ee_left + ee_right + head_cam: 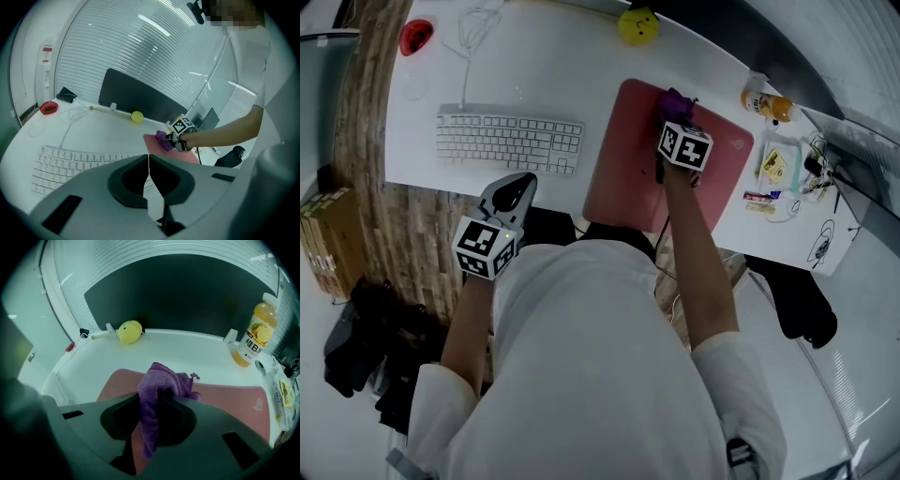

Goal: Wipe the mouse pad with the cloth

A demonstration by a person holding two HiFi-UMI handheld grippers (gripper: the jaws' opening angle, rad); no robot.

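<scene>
1. Looked down past the white shirt point(609, 356), closest of all, and over both forearms to the white counter point(562, 66).
2. Found the right tongs point(150, 423) clenched on the purple cloth point(161, 380), with one fold pinched between the jaws and the rest bunched up ahead of them.
3. Caught that cloth down on the pink mouse pad point(623, 178), close to its far edge and roughly mid-width. Took it to be touching the surface, though could not vouch for real pressure.
4. Spotted the left tongs point(149, 173) pressed together on nothing at all, parked at the near counter edge just beside the keyboard point(508, 141) and well apart from the pad.
5. Judged the pick-up done and the wiping under way. Could not say how much pad had been covered, having seen no streak, damp trail or dirt line either way.
6. Reckoned plenty was left to do: saw the near half of the pad and the right-hand stretch toward its logo corner bare of cloth, so strokes toward the body and across looked due.
7. Noted the juice bottle point(255, 336) standing near the pad's far right corner and the yellow toy point(638, 25) further back on the counter. Marked the bottle as the one to mind on any sweep to the right.
</scene>
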